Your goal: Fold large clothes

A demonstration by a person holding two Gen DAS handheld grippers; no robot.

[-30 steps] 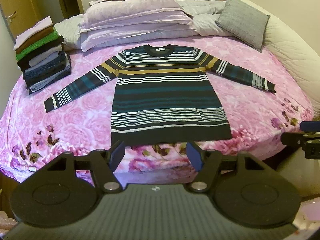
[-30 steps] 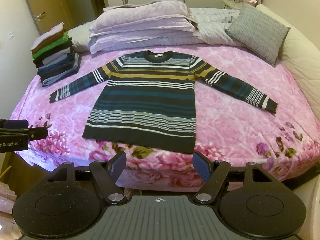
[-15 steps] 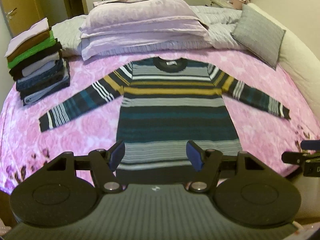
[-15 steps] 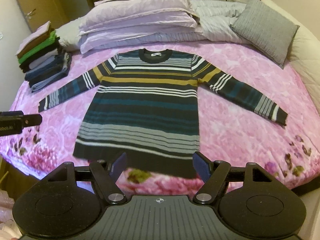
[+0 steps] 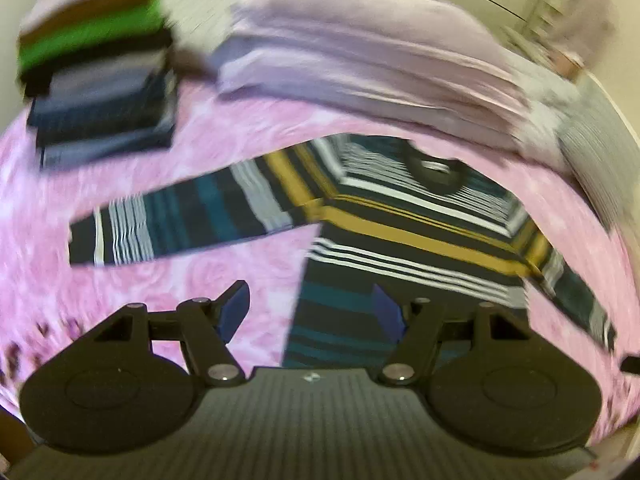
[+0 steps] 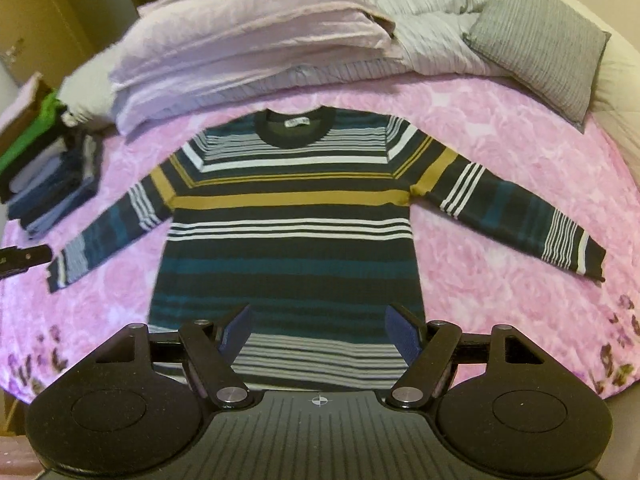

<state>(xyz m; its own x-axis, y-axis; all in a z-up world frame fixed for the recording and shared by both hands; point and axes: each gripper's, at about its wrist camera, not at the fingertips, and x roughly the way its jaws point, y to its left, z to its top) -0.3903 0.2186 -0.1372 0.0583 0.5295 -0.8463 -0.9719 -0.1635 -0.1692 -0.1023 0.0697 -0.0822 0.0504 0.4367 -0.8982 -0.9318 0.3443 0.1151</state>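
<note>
At the far left of the bed (image 6: 500, 128), a stack of folded clothes (image 6: 48, 168) sits on the pink floral cover, well apart from the striped sweater (image 6: 288, 232) that lies flat in the middle, front up, collar toward the pillows. Its left sleeve (image 6: 108, 232) reaches out toward the stack without touching it, and its right sleeve (image 6: 516, 216) stretches the opposite way toward the grey cushion (image 6: 536, 40). Behind the collar rest lilac pillows (image 6: 248, 36).

The left hand-held gripper (image 5: 308, 308) hangs over the sweater's left side seam below the armpit, jaws spread wide and holding nothing; its view is blurred. The right hand-held gripper (image 6: 320, 332) hovers above the lower part of the sweater near the hem, jaws likewise apart and empty. In the right wrist view, a dark tip of the other tool shows at the left edge.
</note>
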